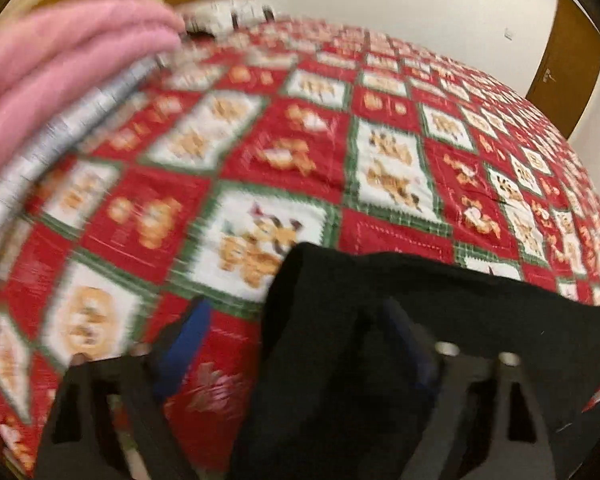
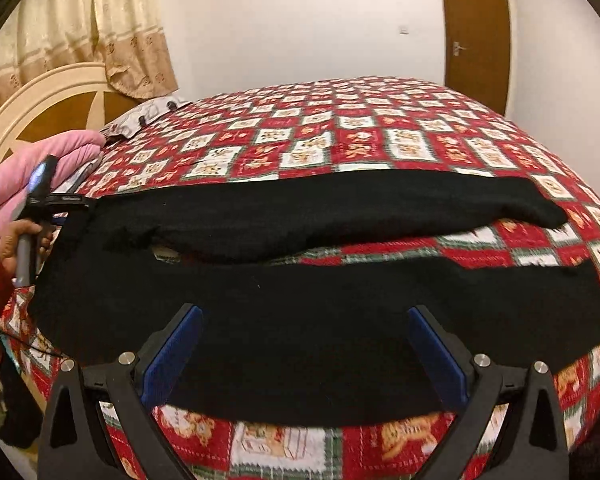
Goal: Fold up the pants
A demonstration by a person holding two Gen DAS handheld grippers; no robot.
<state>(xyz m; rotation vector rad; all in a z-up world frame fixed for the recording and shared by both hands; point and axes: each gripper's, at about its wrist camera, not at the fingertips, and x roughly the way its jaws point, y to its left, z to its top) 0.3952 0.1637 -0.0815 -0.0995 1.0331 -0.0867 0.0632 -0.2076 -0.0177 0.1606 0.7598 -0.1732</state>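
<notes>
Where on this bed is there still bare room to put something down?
The quilt is bare beyond the black pants, out to the wall and door. A narrow strip shows between the two legs. It is crowded by the headboard: pink folded clothes, pillow.

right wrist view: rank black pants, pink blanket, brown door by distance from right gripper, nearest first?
From the right gripper:
1. black pants, directly under the fingers.
2. pink blanket, folded at far left by the headboard.
3. brown door, back wall, upper right.
</notes>
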